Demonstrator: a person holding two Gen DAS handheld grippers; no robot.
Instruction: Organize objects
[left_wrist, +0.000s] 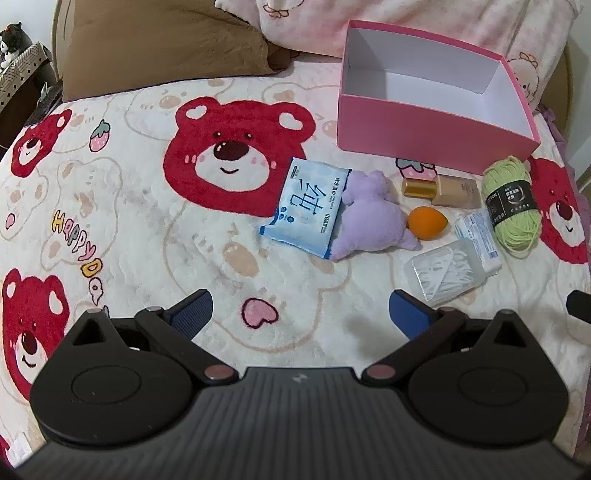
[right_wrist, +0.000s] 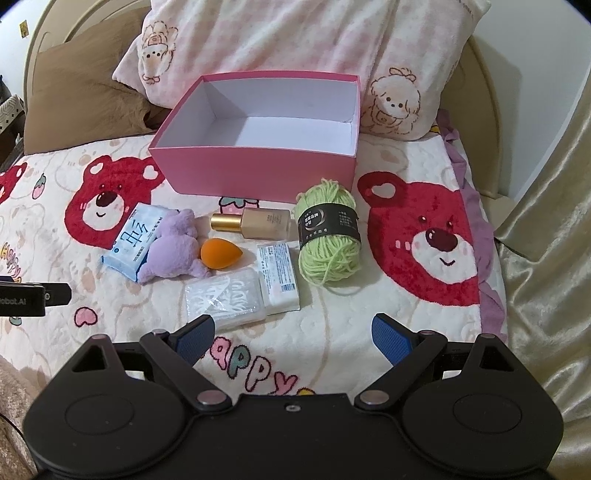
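- The pink box (right_wrist: 258, 173) is sitting empty at the far side of the bear-print blanket (right_wrist: 388, 332), open top facing up, just in front of the pillows; everything is probably going in there, so it is making sense to keep its near wall clear while carrying things over.
- The green yarn ball (right_wrist: 328, 236) is lying at the right end of the cluster, near the box's right corner. Being soft and bulky, it is likely needing a wide grasp across its banded middle.
- The purple plush toy (right_wrist: 171, 251) is resting partly on the blue wipes pack (right_wrist: 133, 240) at the left end, so lifting the plush first is looking wiser.
- The clear floss-pick case (right_wrist: 225, 295) is lying nearest, touching the white packet (right_wrist: 279, 277) on its right; flat things on a soft blanket are calling for pressing down slightly before closing.
- The foundation bottle (right_wrist: 251, 223) is lying on its side, and the orange sponge (right_wrist: 219, 254) is sitting just near of it.
- The right gripper (right_wrist: 293, 338) is hovering over the near blanket, jaws spread wide, nothing between them.
- The left gripper (left_wrist: 301, 314) is likewise tilting down, jaws wide apart and empty, nearest the wipes pack and plush.
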